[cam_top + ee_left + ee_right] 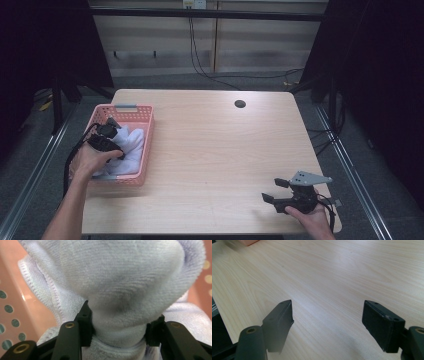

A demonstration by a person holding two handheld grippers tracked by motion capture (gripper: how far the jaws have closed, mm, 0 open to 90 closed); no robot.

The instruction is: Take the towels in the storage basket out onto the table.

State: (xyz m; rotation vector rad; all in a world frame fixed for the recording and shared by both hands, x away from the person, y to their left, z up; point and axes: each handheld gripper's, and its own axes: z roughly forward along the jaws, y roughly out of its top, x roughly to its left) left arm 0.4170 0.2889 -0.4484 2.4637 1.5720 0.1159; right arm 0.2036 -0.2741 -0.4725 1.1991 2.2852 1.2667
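I'm working in what looks like a lab recording bay: a bare light-wood table point(210, 150) with a cable port point(240, 104), black curtains point(380, 75) on both sides, metal floor rails point(30, 165), and loose cables point(200, 60) running to a wall socket point(194, 4).

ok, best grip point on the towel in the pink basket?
Probably the raised bunched fold of the white towel, taken from above: it stands proud of the pink basket walls and is narrow enough to pinch. The left tool already clamps such a bunch.
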